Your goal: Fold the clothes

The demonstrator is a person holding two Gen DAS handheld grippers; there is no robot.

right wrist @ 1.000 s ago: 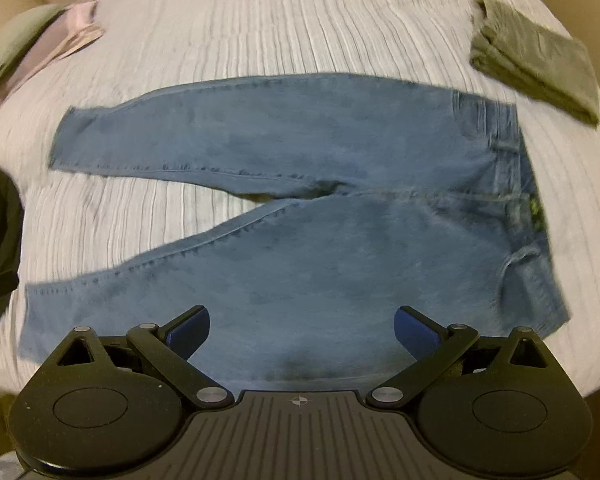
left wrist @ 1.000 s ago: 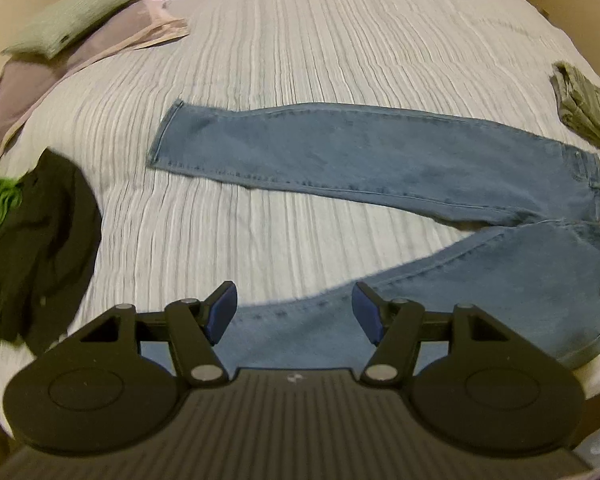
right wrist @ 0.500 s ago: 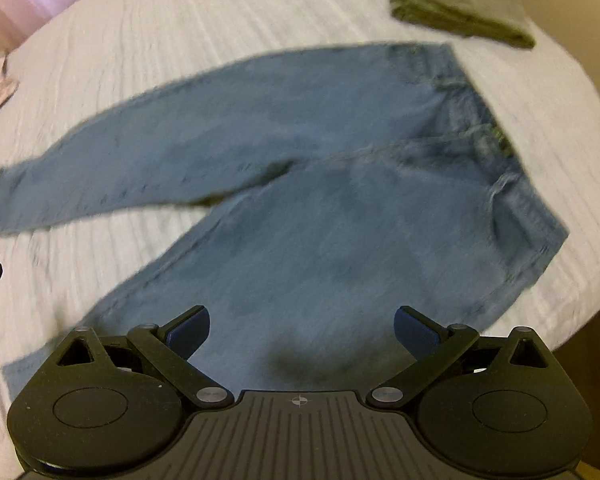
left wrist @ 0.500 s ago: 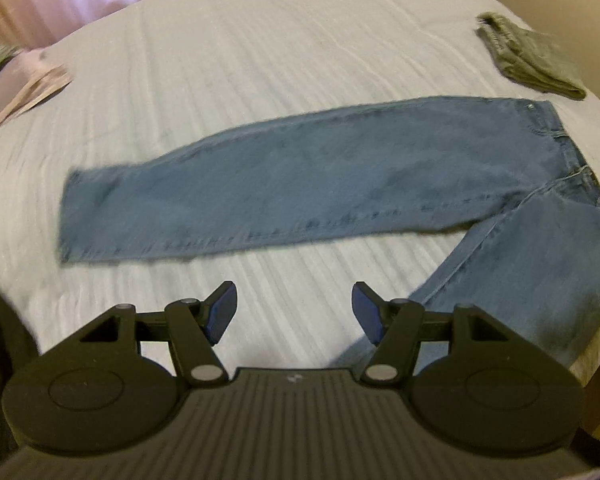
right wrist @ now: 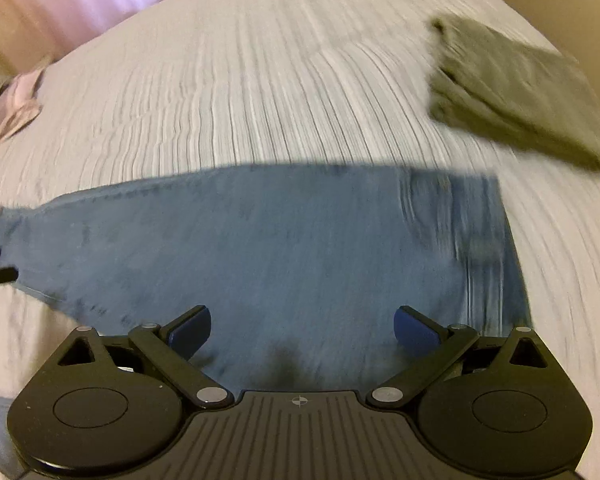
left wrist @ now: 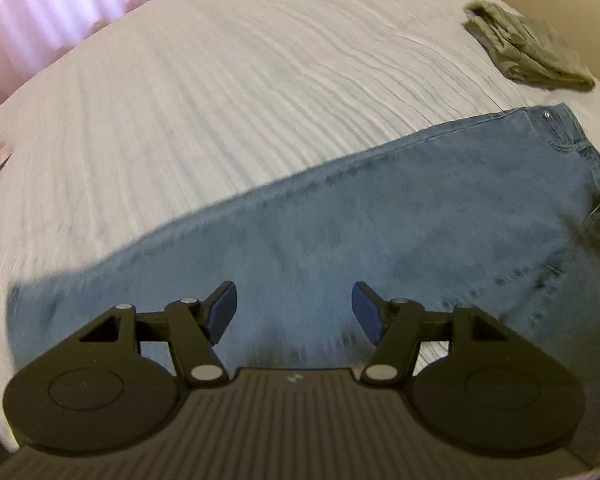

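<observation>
Blue jeans (left wrist: pixel 380 224) lie flat on the bed, legs spread apart, waistband at the right. In the left wrist view my left gripper (left wrist: pixel 294 312) hovers open over the far trouser leg, near its hem end at the left, with nothing between its blue pads. From the right wrist, the jeans (right wrist: pixel 280 248) fill the middle, the waist end to the right. My right gripper (right wrist: pixel 302 332) is open above the upper thigh part, its pads apart from the cloth. The tip of the left gripper shows at that view's left edge.
A folded olive-green garment (left wrist: pixel 528 50) (right wrist: pixel 516 92) lies on the bed beyond the waistband at the right. The ribbed white bedspread (left wrist: pixel 240 92) stretches beyond the jeans. Pink curtains (left wrist: pixel 48 8) hang at the far left, with a pinkish cloth (right wrist: pixel 16 112) near the left edge.
Both grippers have moved forward and lower over the jeans, which now look larger. The dark and green clothes pile at the left has left the left wrist view. Both jaws kept their width.
</observation>
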